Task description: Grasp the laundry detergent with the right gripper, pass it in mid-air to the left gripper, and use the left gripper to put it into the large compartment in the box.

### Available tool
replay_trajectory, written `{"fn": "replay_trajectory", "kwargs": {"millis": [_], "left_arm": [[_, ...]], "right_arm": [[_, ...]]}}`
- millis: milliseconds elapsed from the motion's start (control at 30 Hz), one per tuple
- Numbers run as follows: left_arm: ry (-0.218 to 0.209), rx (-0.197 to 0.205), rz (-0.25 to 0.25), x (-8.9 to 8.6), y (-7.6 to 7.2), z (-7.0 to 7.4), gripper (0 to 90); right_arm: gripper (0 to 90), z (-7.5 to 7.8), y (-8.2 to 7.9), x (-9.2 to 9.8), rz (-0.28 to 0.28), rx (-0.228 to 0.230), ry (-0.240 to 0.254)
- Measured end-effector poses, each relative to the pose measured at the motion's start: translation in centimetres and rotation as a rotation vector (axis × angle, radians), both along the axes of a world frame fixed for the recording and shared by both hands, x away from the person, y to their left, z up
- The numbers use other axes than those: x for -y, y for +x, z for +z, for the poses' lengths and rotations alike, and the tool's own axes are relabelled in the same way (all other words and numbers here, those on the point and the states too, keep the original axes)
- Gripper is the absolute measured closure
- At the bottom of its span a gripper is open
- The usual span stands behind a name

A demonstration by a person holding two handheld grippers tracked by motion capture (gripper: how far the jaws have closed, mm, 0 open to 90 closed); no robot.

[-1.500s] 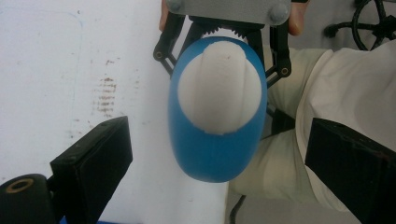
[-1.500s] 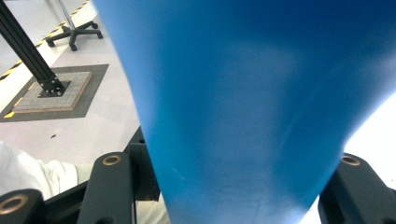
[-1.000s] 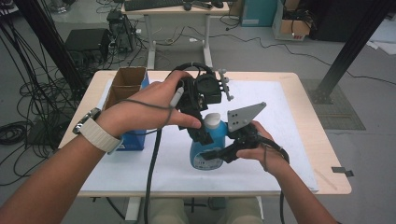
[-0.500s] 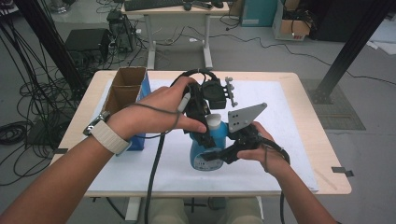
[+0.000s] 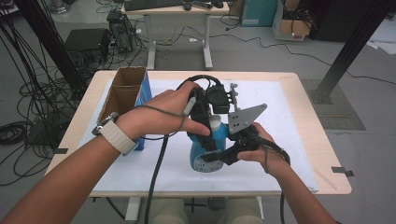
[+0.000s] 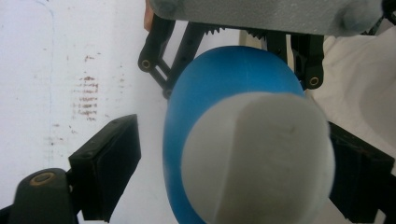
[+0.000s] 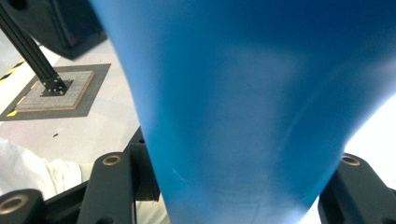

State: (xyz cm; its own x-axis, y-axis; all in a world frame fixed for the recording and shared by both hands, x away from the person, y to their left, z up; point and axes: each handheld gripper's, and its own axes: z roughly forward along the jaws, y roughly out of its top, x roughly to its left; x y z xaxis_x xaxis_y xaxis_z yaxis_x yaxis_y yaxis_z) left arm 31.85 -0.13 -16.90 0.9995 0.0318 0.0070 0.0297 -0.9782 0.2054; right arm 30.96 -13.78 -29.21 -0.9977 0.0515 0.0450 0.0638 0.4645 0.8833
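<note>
The blue bottle [image 5: 205,151] stands upright on the white sheet [image 5: 289,140] that covers the tabletop [image 5: 322,154], a little in from the near edge and about midway between the left and right edges. Its white cap [image 5: 215,123] points up.

My right gripper [image 5: 219,156] comes at it from the right and is clamped on the lower body — in the right gripper view the blue wall [image 7: 252,107] fills the space between my two black jaws, which press against it on either side. My right hand [image 5: 261,147] sits just right of the bottle, with the grey three-cornered plate [image 5: 243,119] above it.

My left gripper [image 6: 233,186] hangs over the top of the bottle, pointing down. In the left gripper view the white cap [image 6: 257,158] lies between my jaws; they have just been closing in, but the left jaw stands apart from the cap, and whether the right one touches it I cannot tell. My left hand [image 5: 163,114] wraps the gripper body from the left.

Near the far left corner of the tabletop stands an open cardboard box [image 5: 122,91] with a blue side — well apart from the bottle.
</note>
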Motion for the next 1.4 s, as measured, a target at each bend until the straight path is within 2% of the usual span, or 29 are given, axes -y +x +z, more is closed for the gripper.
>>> {"fn": "replay_trajectory", "kwargs": {"millis": [67,200,300,333,400,433,567,633,667,700,767,800,833,867,900,967,1067,1233,1300,1400], "left_arm": [[-0.010,-0.007,0.018,0.10,-0.11,-0.20,16.0],[-0.008,-0.009,0.016,0.28,-0.11,-0.34,17.9],[0.012,-0.009,-0.006,0.42,0.03,-0.25,19.3],[-0.003,-0.011,0.010,0.45,-0.08,-0.35,19.5],[-0.002,-0.015,0.015,0.53,-0.11,-0.39,20.4],[0.022,-0.008,-0.019,0.55,0.09,-0.25,21.0],[0.032,-0.016,-0.036,0.62,0.19,-0.29,26.6],[0.027,-0.037,-0.022,0.57,0.14,-0.41,29.4],[0.028,-0.028,-0.052,0.61,0.28,-0.38,30.2],[0.027,-0.038,-0.030,0.59,0.06,-0.42,32.3],[0.029,-0.025,-0.054,0.64,0.18,-0.39,33.1],[0.028,-0.033,-0.045,0.63,0.09,-0.43,34.2],[0.028,-0.029,-0.057,0.65,0.15,-0.39,34.7],[0.031,-0.031,-0.064,0.66,0.16,-0.37,36.5],[0.032,-0.030,-0.046,0.65,0.01,-0.38,37.0],[0.037,-0.033,-0.055,0.69,0.03,-0.38,37.1],[0.041,-0.032,-0.057,0.76,-0.09,-0.46,37.3],[0.058,-0.015,-0.049,0.89,-0.43,-0.46,37.5],[0.045,-0.006,-0.055,0.88,-0.48,-0.43,37.6],[0.049,-0.008,-0.048,0.84,-0.56,-0.39,37.6]], "right_arm": [[42.9,0.01,-0.03,0.00,0.001,0.000,0.000],[42.9,-0.01,-0.08,-0.04,0.004,-0.002,-0.002],[42.9,-0.05,-0.13,-0.07,0.005,-0.003,-0.004],[42.9,-0.06,-0.10,-0.07,0.011,-0.001,-0.006],[42.9,-0.05,-0.15,-0.08,0.004,0.000,-0.010],[42.9,-0.05,-0.16,-0.09,0.005,-0.002,-0.009],[42.9,-0.06,-0.12,-0.10,0.007,0.000,-0.010],[42.9,-0.11,-0.13,-0.12,0.007,-0.003,-0.010],[42.9,-0.12,-0.11,-0.12,0.009,-0.002,-0.011],[42.9,-0.15,-0.09,-0.12,0.011,-0.005,-0.011],[42.9,-0.20,-0.08,-0.14,0.007,-0.003,-0.014],[43.0,-0.24,-0.07,-0.18,0.005,0.000,-0.013],[42.9,-0.32,0.07,-0.23,0.009,0.015,-0.012],[43.0,-0.34,0.05,-0.20,0.006,0.007,-0.012],[43.0,-0.37,0.09,-0.19,0.006,0.010,-0.011],[43.0,-0.29,-0.06,-0.14,0.006,-0.008,-0.015],[43.1,-0.30,-0.10,-0.18,0.012,-0.008,-0.020],[43.1,-0.34,-0.04,-0.29,0.014,0.017,-0.028],[43.2,-0.35,-0.07,-0.30,0.017,0.016,-0.027],[43.3,-0.29,-0.09,-0.27,0.015,0.021,-0.026]]}}
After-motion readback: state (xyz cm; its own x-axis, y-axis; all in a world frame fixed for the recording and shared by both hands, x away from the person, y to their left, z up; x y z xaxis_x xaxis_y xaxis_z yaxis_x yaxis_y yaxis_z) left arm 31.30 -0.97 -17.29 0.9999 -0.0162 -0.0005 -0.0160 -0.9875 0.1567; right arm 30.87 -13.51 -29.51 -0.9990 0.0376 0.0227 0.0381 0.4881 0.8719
